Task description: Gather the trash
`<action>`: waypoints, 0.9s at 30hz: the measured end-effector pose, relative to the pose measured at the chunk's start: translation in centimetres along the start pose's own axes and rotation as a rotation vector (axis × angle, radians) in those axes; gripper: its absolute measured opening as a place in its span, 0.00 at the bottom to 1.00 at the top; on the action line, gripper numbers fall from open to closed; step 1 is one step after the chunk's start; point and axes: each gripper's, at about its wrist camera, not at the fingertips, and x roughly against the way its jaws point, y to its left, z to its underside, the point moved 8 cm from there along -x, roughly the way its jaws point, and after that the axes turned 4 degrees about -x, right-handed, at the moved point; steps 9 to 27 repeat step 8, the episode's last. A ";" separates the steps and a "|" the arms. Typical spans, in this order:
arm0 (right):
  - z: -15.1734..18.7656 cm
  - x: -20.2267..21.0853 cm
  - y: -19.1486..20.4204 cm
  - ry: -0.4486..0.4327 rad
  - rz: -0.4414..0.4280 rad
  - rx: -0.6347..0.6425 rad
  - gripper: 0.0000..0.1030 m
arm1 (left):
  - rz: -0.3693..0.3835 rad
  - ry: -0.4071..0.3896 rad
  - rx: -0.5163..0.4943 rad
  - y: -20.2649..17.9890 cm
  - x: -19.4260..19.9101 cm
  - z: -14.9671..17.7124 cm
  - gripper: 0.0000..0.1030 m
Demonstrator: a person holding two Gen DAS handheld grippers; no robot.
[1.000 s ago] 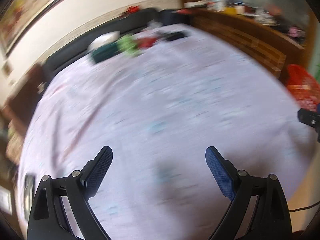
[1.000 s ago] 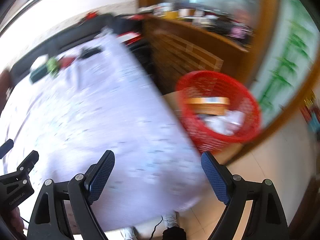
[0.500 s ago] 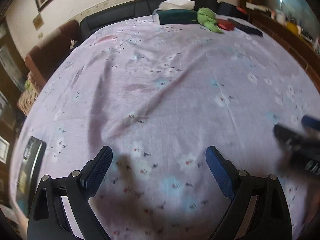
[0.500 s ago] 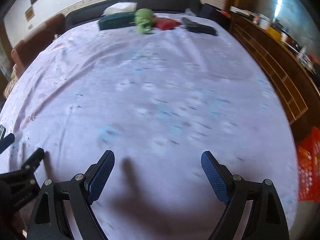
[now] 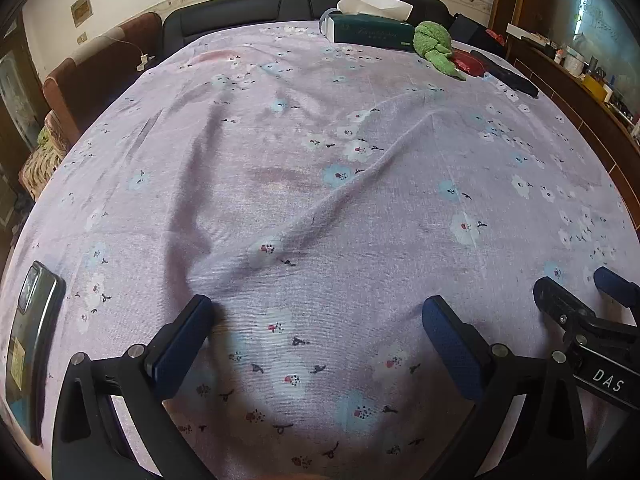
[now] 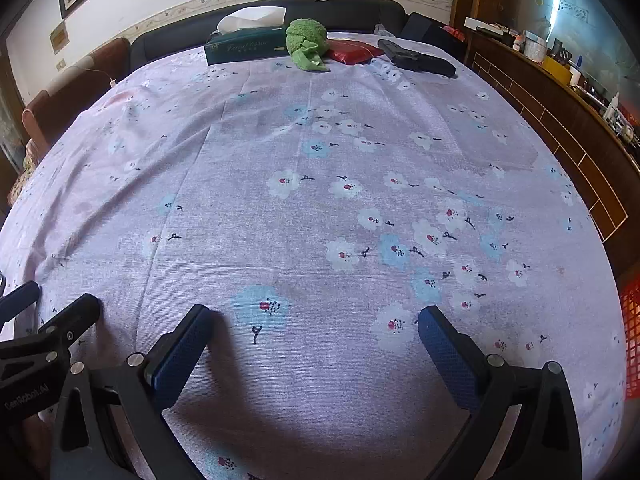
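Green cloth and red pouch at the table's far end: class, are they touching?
Touching. The right wrist view shows the green cloth lying against the red pouch, overlapping its left edge with no tablecloth visible between.

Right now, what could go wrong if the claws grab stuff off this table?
The phone lies at the table's near left edge, beside the open left claw; a bump might knock it off. The tissue box and green cloth at the far side may not be trash. The loose tablecloth could snag.

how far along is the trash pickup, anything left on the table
Mostly done, it seems: the flowered tablecloth shows no loose trash. Both the left gripper and right gripper are open, holding nothing. At the far edge sit a tissue box, green cloth and red packet, possibly trash.
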 end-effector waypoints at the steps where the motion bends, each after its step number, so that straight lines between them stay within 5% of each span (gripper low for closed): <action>1: 0.0 0.0 0.0 0.000 0.000 0.000 1.00 | 0.000 0.000 -0.001 0.0 0.0 0.0 1.00; 27: 0.1 0.1 0.0 0.000 0.000 0.000 1.00 | -0.002 0.000 -0.003 0.1 0.0 0.0 1.00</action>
